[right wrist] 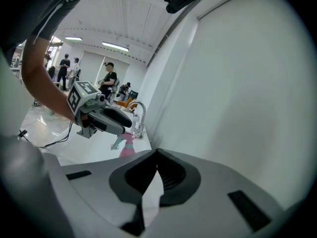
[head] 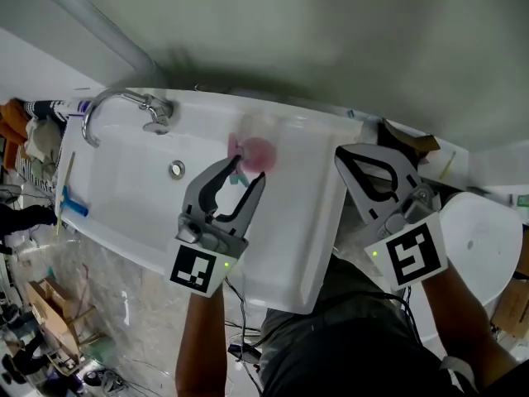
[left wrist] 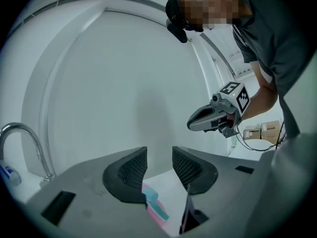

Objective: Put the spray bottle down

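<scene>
A pink spray bottle (head: 256, 151) with a teal trigger stands near the back of the white sink (head: 124, 188). My left gripper (head: 249, 169) hangs open just over it, a finger on each side of the trigger, and it holds nothing. In the left gripper view the pink and teal bottle (left wrist: 154, 206) shows below the gap between the jaws. The right gripper view shows the bottle (right wrist: 126, 146) under the left gripper (right wrist: 119, 124). My right gripper (head: 372, 151) is shut and empty, off the sink's right edge near the wall.
A chrome faucet (head: 124, 106) curves over the sink's left end, with the drain (head: 176, 169) below it. A blue tool (head: 73, 206) lies at the left rim. A white round fixture (head: 488, 238) sits to the right. People stand far back (right wrist: 106, 83).
</scene>
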